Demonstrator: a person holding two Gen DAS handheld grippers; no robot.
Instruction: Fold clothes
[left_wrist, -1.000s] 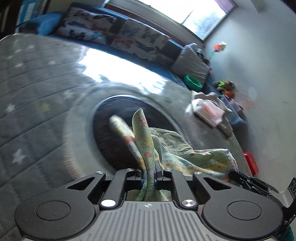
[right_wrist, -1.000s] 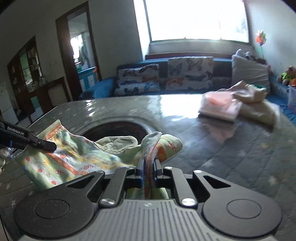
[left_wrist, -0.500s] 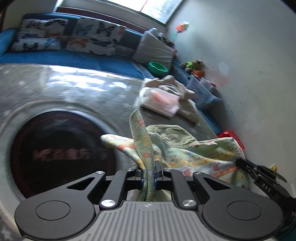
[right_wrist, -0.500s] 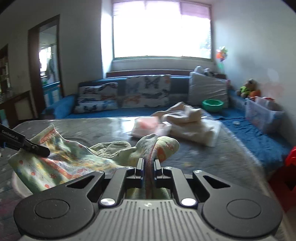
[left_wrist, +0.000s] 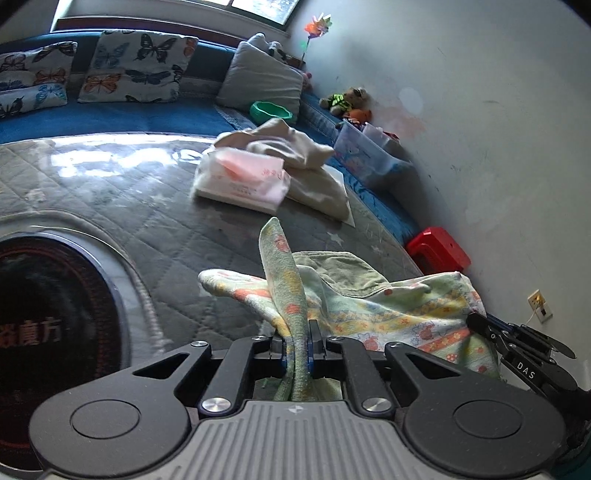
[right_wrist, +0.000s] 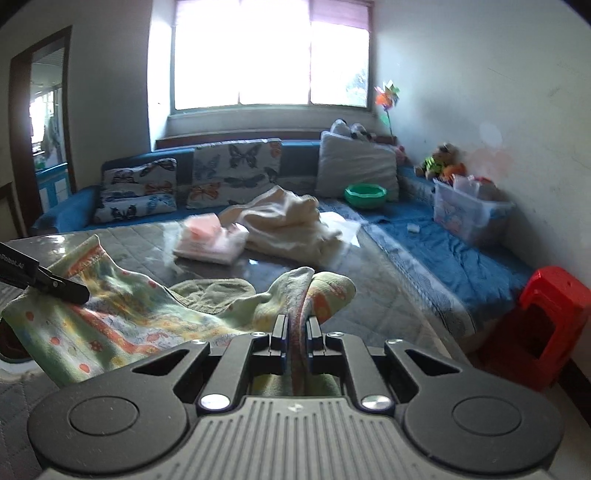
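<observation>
A small green patterned garment (left_wrist: 388, 306) with orange and yellow print hangs stretched between my two grippers above the grey quilted table (left_wrist: 155, 221). My left gripper (left_wrist: 297, 341) is shut on one edge of it. My right gripper (right_wrist: 295, 330) is shut on the opposite edge of the garment (right_wrist: 122, 317). The right gripper shows at the right of the left wrist view (left_wrist: 480, 325). The left gripper shows at the left of the right wrist view (right_wrist: 79, 293).
A folded pink-and-white pile (left_wrist: 243, 181) and cream clothes (left_wrist: 306, 162) lie on the table's far side. A dark round inset (left_wrist: 48, 325) is at left. A blue sofa (right_wrist: 443, 243) with cushions, a green bowl (right_wrist: 365, 194), a plastic bin (right_wrist: 465, 214) and a red stool (right_wrist: 543, 325) stand beyond.
Both grippers have swung to the right with the garment held between them. The view now faces the table's right edge and the wall, and the round inset has slid off left.
</observation>
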